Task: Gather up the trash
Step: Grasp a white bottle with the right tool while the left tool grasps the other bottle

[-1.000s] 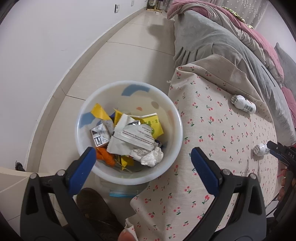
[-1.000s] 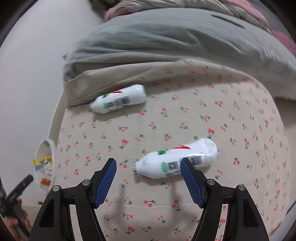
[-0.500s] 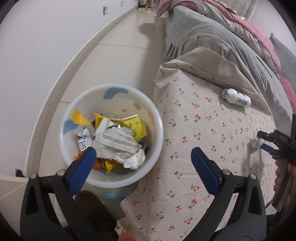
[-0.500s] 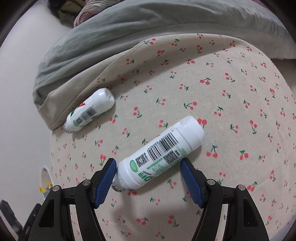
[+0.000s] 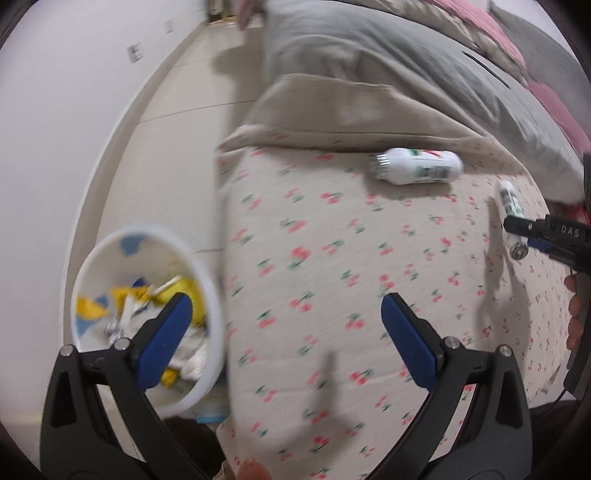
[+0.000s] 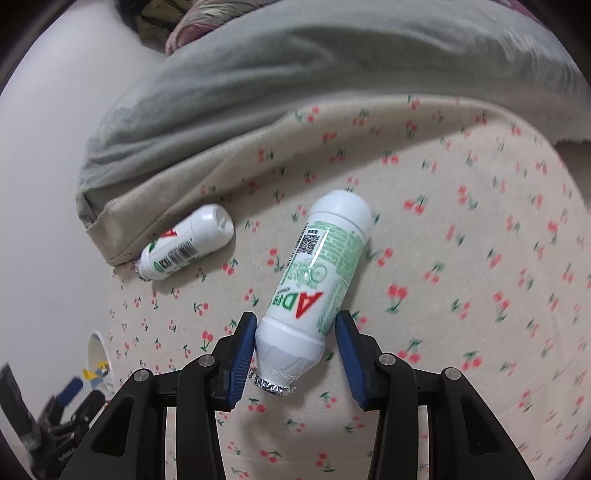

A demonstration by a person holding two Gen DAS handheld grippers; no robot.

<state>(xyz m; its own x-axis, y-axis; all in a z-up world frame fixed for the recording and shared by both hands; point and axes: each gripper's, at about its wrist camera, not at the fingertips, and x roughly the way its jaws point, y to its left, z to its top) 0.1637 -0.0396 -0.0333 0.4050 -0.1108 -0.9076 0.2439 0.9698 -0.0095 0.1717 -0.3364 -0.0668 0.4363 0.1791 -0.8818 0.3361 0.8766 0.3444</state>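
Two white drink bottles with green and red labels lie on the cherry-print bed cover (image 6: 461,295). The nearer bottle (image 6: 317,273) (image 5: 509,199) points its foil-sealed neck toward the camera. My right gripper (image 6: 295,325) (image 5: 532,229) is closing its jaws on that bottle's lower body, and both blue pads (image 6: 245,343) meet its sides. The second bottle (image 6: 184,247) (image 5: 417,171) rests by the folded beige hem. My left gripper (image 5: 284,306) is open and empty above the bed's edge. The white trash bin (image 5: 155,251) (image 6: 98,350), full of wrappers, stands on the floor at its left.
A grey blanket (image 5: 369,59) and pink bedding (image 5: 480,22) are piled at the far side of the bed. A white wall (image 5: 55,110) and tiled floor (image 5: 177,140) run along the left. A person's fingers (image 5: 576,306) hold the right gripper's handle.
The left view swung right, from over the bin to over the bed. My right gripper's jaws narrowed onto the nearer bottle, which now points lengthwise along the fingers.
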